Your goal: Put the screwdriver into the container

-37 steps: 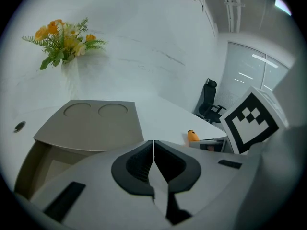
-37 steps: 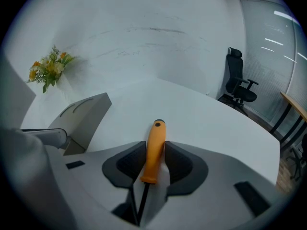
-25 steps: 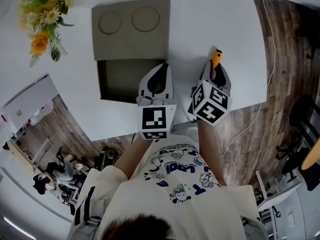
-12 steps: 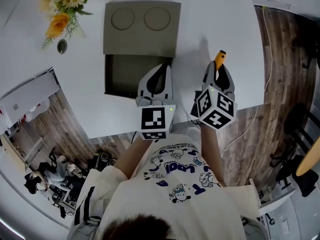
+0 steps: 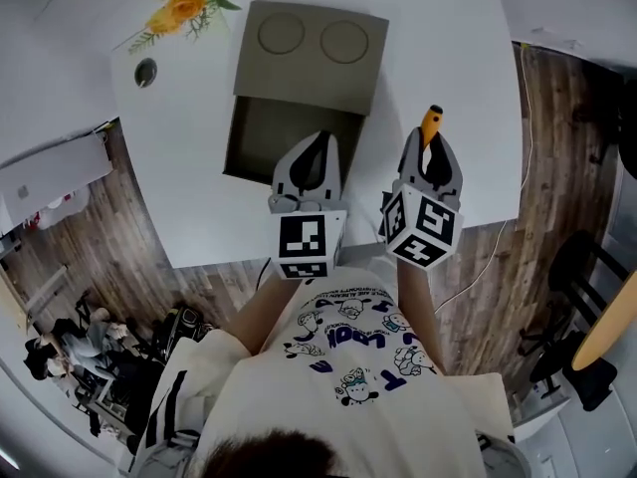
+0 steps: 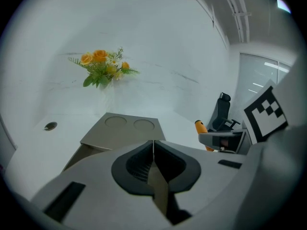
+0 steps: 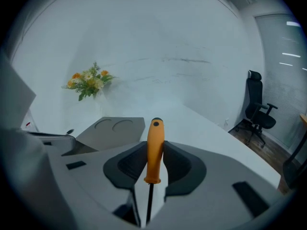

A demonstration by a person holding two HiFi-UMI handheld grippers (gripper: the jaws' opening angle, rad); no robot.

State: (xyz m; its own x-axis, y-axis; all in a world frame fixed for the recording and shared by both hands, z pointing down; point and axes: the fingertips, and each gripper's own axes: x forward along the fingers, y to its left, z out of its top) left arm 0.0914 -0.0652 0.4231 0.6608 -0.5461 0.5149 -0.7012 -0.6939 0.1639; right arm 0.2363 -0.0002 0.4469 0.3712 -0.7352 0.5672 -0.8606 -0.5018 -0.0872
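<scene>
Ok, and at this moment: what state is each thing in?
container: open, nothing seen inside.
screwdriver: gripped by its handle, not in the container yet.
right gripper: shut on the screwdriver.
left gripper: shut, empty.

In the right gripper view the screwdriver shaft runs down between the jaws and its tip is out of sight; in the head view only its orange handle end clears the right gripper; the left gripper covers the container's near right corner; the flowers are cut off by the top edge.
</scene>
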